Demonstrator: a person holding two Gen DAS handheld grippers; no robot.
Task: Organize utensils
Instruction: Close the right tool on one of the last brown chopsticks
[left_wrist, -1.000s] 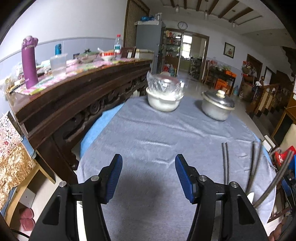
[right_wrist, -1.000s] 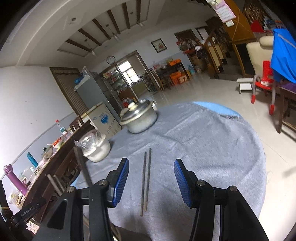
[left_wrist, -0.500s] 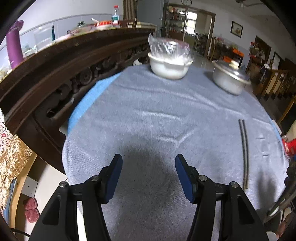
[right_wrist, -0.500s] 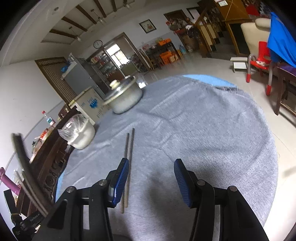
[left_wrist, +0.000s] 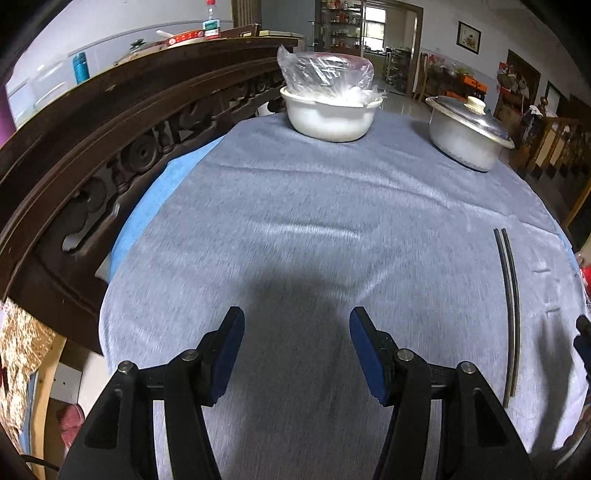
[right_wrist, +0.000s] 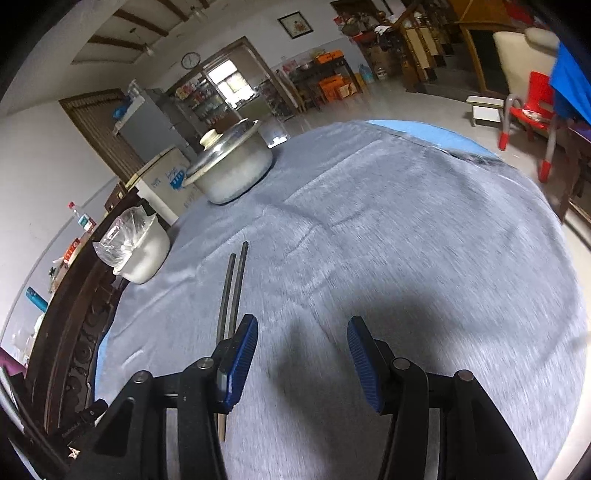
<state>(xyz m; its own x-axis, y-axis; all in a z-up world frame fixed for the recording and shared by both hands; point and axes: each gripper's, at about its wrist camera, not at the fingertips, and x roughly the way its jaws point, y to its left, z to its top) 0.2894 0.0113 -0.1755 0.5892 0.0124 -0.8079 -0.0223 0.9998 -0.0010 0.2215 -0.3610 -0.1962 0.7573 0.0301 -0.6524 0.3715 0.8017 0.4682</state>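
Observation:
A pair of dark chopsticks (left_wrist: 509, 295) lies side by side on the grey tablecloth (left_wrist: 295, 221), right of my left gripper (left_wrist: 295, 339), which is open and empty, low over the cloth. In the right wrist view the same chopsticks (right_wrist: 232, 288) lie just left of my right gripper (right_wrist: 301, 343), their near ends hidden behind its left finger. The right gripper is open and empty, close above the cloth (right_wrist: 406, 240).
A white bowl covered in plastic (left_wrist: 328, 107) and a lidded metal pot (left_wrist: 465, 133) stand at the table's far side. A dark carved wooden sideboard (left_wrist: 92, 155) runs along the left. A red chair (right_wrist: 528, 110) stands beyond the table's right edge.
Both grippers have dropped lower and tilted toward the tablecloth. The extra chopsticks seen held at the frame edges a second ago are out of view.

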